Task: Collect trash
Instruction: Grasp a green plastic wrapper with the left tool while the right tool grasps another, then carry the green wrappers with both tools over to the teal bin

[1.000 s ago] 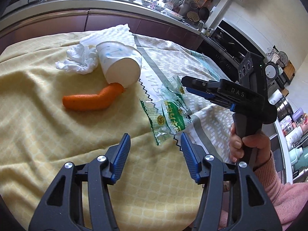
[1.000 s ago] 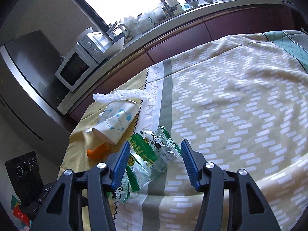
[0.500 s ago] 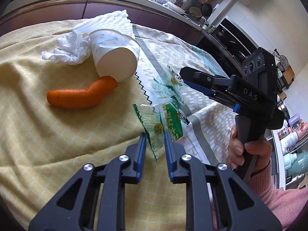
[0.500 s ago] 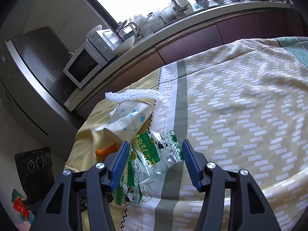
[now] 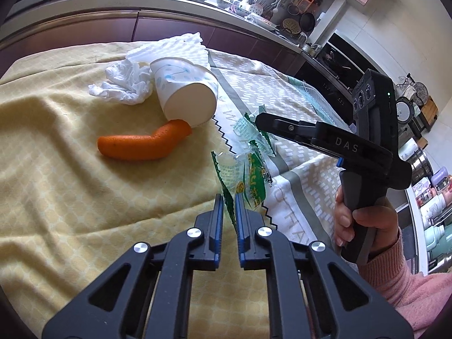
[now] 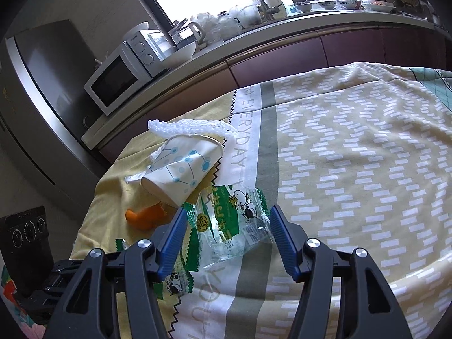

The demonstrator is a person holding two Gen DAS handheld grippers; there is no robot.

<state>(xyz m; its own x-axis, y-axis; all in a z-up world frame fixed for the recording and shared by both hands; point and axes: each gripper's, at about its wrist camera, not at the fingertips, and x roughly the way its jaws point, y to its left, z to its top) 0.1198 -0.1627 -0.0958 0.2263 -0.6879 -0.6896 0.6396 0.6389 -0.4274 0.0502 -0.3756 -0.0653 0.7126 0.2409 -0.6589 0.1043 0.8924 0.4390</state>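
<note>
— Since a second ago we have closed our left gripper from wide open down to a thin slit, pinching the near edge of the green snack wrapper, which has lifted off the tablecloth.

— And our right gripper?

— Its jaws stand wide apart, the wrapper's far end lying between them, untouched. Beyond it we see the carrot, its tip at the mouth of the tipped paper cup, then the crumpled tissue and the foam sheet behind.

Green-printed wrapper, orange carrot
</note>
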